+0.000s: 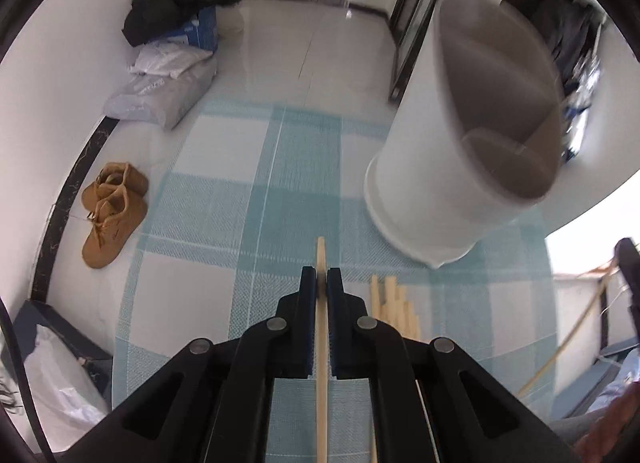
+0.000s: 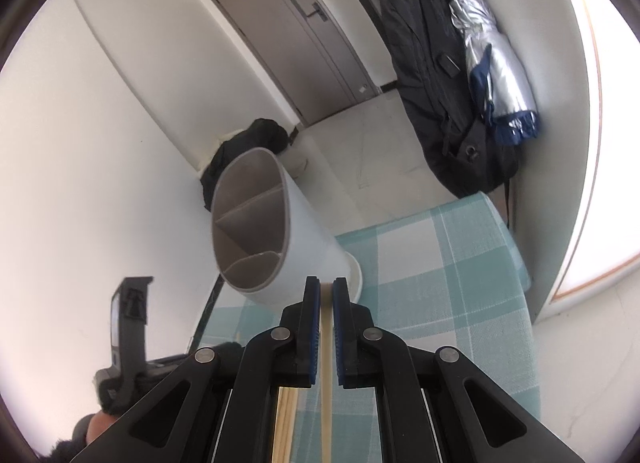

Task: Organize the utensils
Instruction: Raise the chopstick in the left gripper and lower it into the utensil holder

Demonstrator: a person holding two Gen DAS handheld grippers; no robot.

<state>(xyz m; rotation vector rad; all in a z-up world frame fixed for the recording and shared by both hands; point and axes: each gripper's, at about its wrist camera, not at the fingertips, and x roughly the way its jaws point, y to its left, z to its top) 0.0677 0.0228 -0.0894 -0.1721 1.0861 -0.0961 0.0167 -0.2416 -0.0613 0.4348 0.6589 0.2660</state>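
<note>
Left hand-held gripper (image 1: 321,283): closed tight on a single wooden chopstick (image 1: 320,259); the stick runs lengthwise between the pads, its tip showing just past them toward 12 o'clock.
Handling of the held stick: judged light, stiff and thin; smooth wood, so it may swivel or slide in a narrow grip; a hold near the middle of its length is judged steadiest.
Loose chopsticks (image 1: 394,303): lying flat on the checked cloth (image 1: 224,223) of the bench, at about 3 o'clock of the left pads; about five ends can be counted, the exact number not being clear; they are bunched side by side, so one is best taken from the edge of the bunch.
Utensil holder (image 1: 424,167): one, white outside, grey inside, with compartments; seen at 1 o'clock of the left pads, blurred and leaning in the picture; it is judged light and easily tipped, so sticks should be dropped in, not pushed.
Right hand-held gripper (image 2: 326,287): closed on one pale chopstick (image 2: 326,343), held lengthwise; the holder stands at 11 o'clock of it, just beyond the tips.
Count in hand: two sticks, one per gripper.
Holder contents: none seen.
</note>
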